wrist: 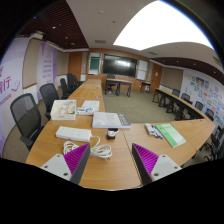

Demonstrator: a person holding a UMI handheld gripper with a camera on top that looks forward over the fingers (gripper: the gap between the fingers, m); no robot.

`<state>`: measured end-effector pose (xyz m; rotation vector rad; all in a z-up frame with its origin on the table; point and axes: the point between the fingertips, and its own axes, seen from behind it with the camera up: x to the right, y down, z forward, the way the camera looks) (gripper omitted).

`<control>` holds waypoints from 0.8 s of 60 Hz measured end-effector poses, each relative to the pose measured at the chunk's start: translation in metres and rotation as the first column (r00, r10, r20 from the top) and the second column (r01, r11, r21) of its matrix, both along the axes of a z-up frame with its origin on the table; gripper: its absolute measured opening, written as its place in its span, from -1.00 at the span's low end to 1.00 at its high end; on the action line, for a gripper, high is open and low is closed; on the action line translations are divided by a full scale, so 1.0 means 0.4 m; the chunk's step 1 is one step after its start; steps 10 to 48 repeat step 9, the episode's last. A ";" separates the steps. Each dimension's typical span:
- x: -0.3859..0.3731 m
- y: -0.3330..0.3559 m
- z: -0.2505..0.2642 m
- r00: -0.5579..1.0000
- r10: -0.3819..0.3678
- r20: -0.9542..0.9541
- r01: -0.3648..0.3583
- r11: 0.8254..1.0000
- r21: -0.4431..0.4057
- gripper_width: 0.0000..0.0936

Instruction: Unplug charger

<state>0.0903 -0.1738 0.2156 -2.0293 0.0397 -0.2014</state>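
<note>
A white coiled charger cable lies on the wooden table, just inside my left finger. A white flat box-like unit lies just beyond it. A small dark object sits ahead between the fingers, farther off. My gripper is open and empty, held above the table's near edge, with the magenta pads wide apart. I see no plug or socket clearly.
A long row of wooden tables runs away ahead, with papers and a green booklet on them. Black office chairs line the left side. More chairs stand at the right. A screen hangs on the far wall.
</note>
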 end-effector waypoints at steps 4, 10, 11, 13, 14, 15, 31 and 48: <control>-0.007 -0.012 0.015 1.000 0.003 0.006 -0.003 1.000 0.012 0.83; -0.020 -0.019 0.024 1.000 0.020 0.015 -0.021 1.000 0.024 0.82; -0.020 -0.019 0.024 1.000 0.020 0.015 -0.021 1.000 0.024 0.82; -0.020 -0.019 0.024 1.000 0.020 0.015 -0.021 1.000 0.024 0.82; -0.020 -0.019 0.024 1.000 0.020 0.015 -0.021 1.000 0.024 0.82; -0.020 -0.019 0.024 1.000 0.020 0.015 -0.021 1.000 0.024 0.82; -0.020 -0.019 0.024 1.000 0.020 0.015 -0.021 1.000 0.024 0.82; -0.020 -0.019 0.024 1.000 0.020 0.015 -0.021 1.000 0.024 0.82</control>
